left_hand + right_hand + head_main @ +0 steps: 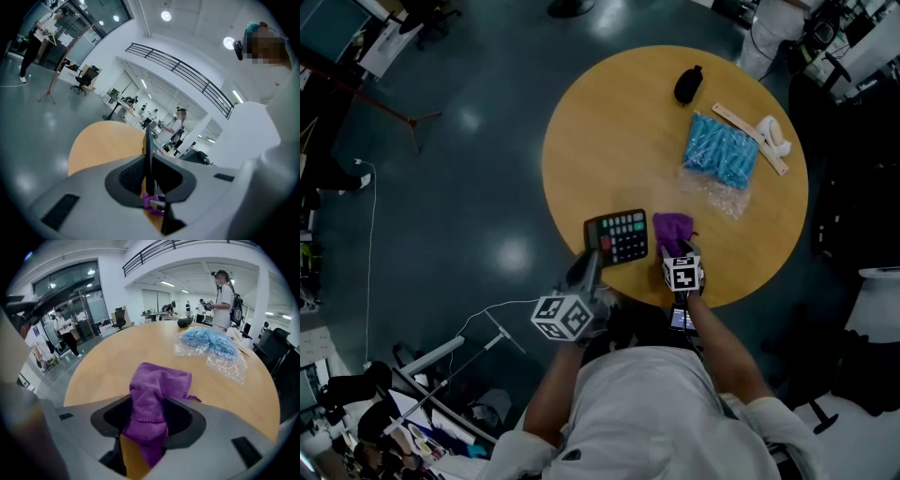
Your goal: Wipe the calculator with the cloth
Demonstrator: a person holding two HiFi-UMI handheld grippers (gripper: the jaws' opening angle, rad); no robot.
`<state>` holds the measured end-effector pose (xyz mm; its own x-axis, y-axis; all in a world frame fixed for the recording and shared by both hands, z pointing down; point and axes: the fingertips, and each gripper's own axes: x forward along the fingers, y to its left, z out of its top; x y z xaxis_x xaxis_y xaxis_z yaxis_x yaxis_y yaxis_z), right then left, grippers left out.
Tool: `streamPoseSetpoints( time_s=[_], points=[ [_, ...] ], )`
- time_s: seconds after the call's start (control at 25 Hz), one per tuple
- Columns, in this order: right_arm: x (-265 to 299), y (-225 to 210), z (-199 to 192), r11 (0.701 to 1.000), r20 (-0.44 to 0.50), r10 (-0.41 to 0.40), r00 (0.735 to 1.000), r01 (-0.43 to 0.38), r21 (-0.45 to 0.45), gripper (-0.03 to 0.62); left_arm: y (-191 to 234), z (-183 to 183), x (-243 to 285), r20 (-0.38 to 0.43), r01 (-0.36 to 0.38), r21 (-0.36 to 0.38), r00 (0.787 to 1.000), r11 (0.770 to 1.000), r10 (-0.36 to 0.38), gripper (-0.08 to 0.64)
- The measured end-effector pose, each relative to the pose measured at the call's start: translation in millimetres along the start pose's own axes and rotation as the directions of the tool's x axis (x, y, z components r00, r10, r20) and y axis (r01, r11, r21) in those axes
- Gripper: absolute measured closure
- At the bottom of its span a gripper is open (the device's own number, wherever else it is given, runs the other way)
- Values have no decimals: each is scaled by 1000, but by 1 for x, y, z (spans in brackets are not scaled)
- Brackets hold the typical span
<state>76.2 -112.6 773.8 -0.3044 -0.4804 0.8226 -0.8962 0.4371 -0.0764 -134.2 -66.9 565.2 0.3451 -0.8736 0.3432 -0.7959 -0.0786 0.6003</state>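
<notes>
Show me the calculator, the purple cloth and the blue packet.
calculator (626,238): head view, on its keypad.
purple cloth (159,386): right gripper view, on its spread upper part.
blue packet (722,150): head view, on the middle of its blue contents.

Head view dim; gripper views bright under ceiling lights (166,15), fisheye-warped, dark-cornered.

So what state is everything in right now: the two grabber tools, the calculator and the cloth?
Left gripper: shut on the calculator.
Right gripper: open, cloth between its jaws.
Calculator: held, keys facing up, at the table's near edge.
Cloth: bunched up, lying on the table, not pinched.
Blue packet: lying flat in clear wrap.
</notes>
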Motion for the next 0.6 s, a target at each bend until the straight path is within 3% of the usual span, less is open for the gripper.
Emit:
streamPoseSetpoints(
  time_s=[0.16, 0.44, 0.6],
  points=[
    [9, -2, -4, 1000, -26, -19, 999, 18, -24, 389, -2, 1, -5, 10, -1, -24, 1000, 1000, 1, 511],
    [17, -6, -4, 999, -55, -20, 998, 18, -48, 493, -1, 0, -13, 38, -6, -63, 999, 998, 9, 511],
    [-10, -2, 9, 999, 18, 18, 1000, -17, -36, 506, -4, 2, -18, 51, 7, -86, 999, 996, -2, 511]
  ],
)
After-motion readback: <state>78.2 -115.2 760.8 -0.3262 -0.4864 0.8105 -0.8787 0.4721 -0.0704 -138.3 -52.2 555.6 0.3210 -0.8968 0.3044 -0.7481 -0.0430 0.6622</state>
